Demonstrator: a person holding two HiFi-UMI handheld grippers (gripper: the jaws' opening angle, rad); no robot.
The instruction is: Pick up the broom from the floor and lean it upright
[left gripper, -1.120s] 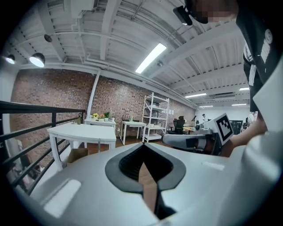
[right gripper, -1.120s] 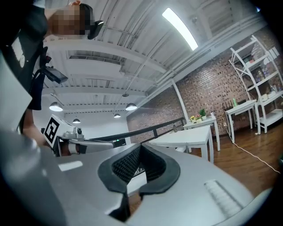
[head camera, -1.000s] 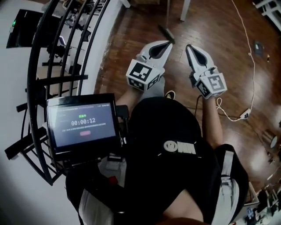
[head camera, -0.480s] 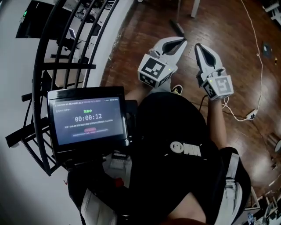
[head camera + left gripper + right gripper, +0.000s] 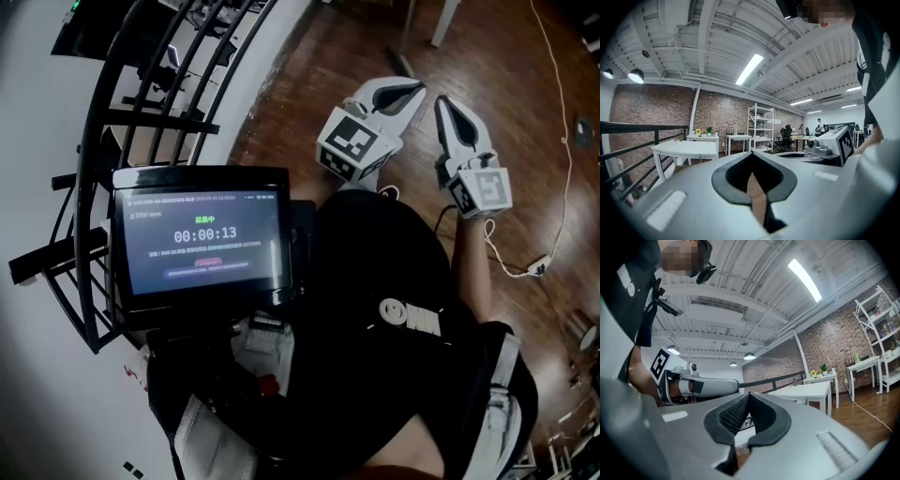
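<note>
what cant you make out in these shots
- The broom: the head view shows only a short dark bar beyond the left gripper, too small to identify as the broom.
- Small print on the screen: head view, too small to read.
- The floor beneath the person: head view, hidden by the black shirt.

Timer [image 5: 214, 232] one second on; left tongs [image 5: 419, 87], right tongs [image 5: 440, 98] shifted up-right (head view).
</note>
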